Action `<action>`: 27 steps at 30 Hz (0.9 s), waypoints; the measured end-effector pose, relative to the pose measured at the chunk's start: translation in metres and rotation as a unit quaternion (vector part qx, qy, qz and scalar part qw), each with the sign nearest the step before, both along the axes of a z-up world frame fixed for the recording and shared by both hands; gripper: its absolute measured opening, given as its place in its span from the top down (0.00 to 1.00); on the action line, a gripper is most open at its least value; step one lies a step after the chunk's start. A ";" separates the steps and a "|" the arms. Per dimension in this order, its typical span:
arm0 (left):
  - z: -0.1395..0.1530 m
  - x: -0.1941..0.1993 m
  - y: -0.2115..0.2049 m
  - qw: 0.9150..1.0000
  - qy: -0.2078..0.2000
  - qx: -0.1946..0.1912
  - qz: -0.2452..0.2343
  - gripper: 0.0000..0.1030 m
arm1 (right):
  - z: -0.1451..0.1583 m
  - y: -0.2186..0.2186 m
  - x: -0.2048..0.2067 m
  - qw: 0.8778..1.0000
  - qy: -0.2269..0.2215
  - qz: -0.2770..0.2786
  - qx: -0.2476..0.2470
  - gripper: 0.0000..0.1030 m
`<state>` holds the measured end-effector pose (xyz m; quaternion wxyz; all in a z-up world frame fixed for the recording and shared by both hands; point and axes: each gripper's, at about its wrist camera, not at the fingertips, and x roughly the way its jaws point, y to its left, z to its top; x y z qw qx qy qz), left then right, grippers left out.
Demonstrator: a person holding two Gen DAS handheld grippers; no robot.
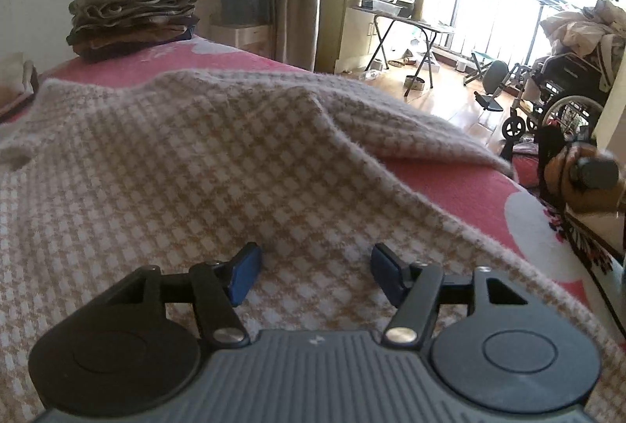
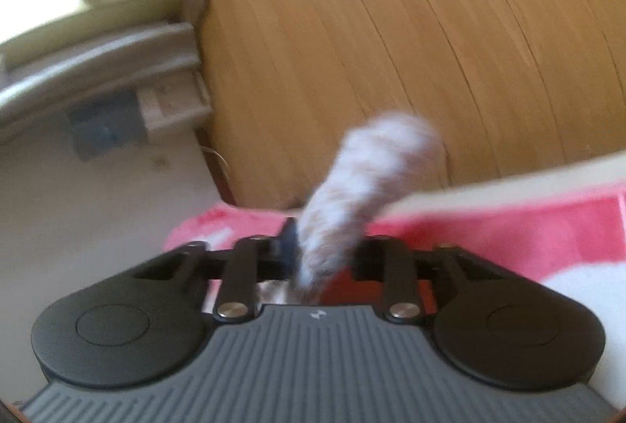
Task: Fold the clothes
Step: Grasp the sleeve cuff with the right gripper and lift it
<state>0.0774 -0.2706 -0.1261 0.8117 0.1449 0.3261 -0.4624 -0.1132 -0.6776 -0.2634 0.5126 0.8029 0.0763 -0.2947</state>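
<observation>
Knitwear is being laid out on a bed: a checked beige-and-white garment [image 1: 187,157], apparently a fuzzy sweater, is being spread across the pink bedspread [image 1: 450,184], covering most of it from the near edge toward the far edge. At the far left corner of the bed a stack of folded clothes [image 1: 133,18] is being kept well apart from the work, presumably so that finished pieces are not disturbed. The left gripper [image 1: 313,272] is being held low over the near part of the garment, its blue pads [image 1: 244,278] standing well apart with nothing pinched between them; only flat fabric is being framed there, as if a spot for pinning or grasping were being chosen. Toward the right edge of the bed, one part of the garment is being lifted into a ridge, and a hand [image 1: 579,180] gripping a handle is being seen just beyond that edge. In the blurred right wrist view, the right gripper [image 2: 322,255] is being kept nearly closed on a tuft of the same fuzzy fabric [image 2: 364,180], which is being drawn up over the bedspread with wooden flooring [image 2: 391,32] behind, probably so that this part can be carried across into a fold.
</observation>
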 end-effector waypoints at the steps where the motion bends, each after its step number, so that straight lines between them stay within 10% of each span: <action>1: 0.000 -0.001 0.000 1.000 -0.003 0.000 -0.002 0.36 | 0.006 -0.005 -0.001 1.000 -0.002 -0.006 -0.019 0.84; 8: 0.022 0.000 0.005 1.000 -0.022 0.004 0.008 0.42 | 0.110 -0.045 0.024 0.978 -0.016 0.014 -0.207 0.85; 15: 0.050 0.020 -0.027 0.997 -0.063 -0.037 -0.014 0.41 | 0.246 -0.057 0.092 0.907 -0.041 0.095 -0.407 0.85; 20: 0.020 0.030 -0.066 0.998 -0.007 0.005 -0.069 0.40 | 0.300 -0.043 0.136 0.866 -0.054 0.137 -0.478 0.85; 27: 0.017 0.026 -0.057 0.998 0.005 0.008 -0.070 0.39 | 0.323 -0.007 0.151 0.839 -0.100 0.179 -0.505 0.85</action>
